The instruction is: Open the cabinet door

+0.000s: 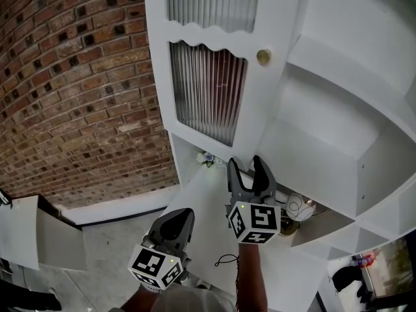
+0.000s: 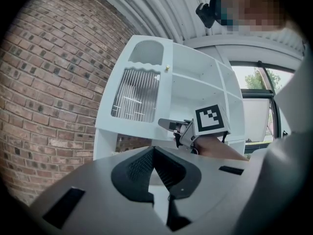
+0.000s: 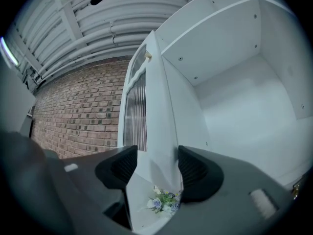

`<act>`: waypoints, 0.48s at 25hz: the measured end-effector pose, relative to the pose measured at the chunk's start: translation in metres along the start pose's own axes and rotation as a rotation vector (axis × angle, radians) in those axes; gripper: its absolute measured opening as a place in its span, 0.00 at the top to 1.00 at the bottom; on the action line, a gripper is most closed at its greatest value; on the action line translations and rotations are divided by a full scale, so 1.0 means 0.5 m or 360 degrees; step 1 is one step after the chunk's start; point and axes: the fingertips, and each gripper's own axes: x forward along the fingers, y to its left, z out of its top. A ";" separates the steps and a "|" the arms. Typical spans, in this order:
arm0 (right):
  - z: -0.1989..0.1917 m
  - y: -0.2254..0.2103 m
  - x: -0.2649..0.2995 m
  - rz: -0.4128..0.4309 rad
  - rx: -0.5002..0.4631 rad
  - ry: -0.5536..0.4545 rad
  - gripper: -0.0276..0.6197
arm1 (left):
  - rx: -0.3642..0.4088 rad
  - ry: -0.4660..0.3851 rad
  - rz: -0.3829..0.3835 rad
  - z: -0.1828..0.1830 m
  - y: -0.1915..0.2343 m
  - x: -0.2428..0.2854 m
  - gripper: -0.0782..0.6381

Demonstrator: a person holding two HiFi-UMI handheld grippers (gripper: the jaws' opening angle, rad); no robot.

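Our right gripper [image 3: 155, 165] had its jaws spread wide, one on each side of the free edge of the cabinet door [image 3: 157, 106], and neither pad seemed to press on it. Our left gripper [image 2: 154, 150] hung lower and back with its jaws closed together on nothing. The door already stood swung out from the cabinet, edge-on to the right gripper, with the bare shelves [image 1: 338, 64] exposed beside it.

With the edge loose between the pads, we judged that any sideways drift on the way out could hook a pad on it and swing the door back, or knock it further round on its hinges. A dip of the hand might also brush the small flower posy [image 3: 164, 200] lying just below the jaws.

The pads were black and finely ridged. The door was smooth, white-painted board with a scalloped rail above a pane of ribbed glass [image 1: 207, 93], and it carried a small round brass knob [image 1: 263, 56]. Behind it ran a rough red brick wall [image 1: 78, 77].
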 end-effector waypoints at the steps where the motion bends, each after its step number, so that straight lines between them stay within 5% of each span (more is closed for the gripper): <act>1: 0.000 -0.001 0.001 -0.0002 0.0000 0.0000 0.56 | 0.0004 0.0001 -0.0003 0.003 0.000 0.002 0.88; 12: -0.001 0.010 -0.002 0.0019 -0.0062 -0.0003 0.56 | -0.0020 0.0023 -0.0026 -0.010 -0.004 0.011 0.88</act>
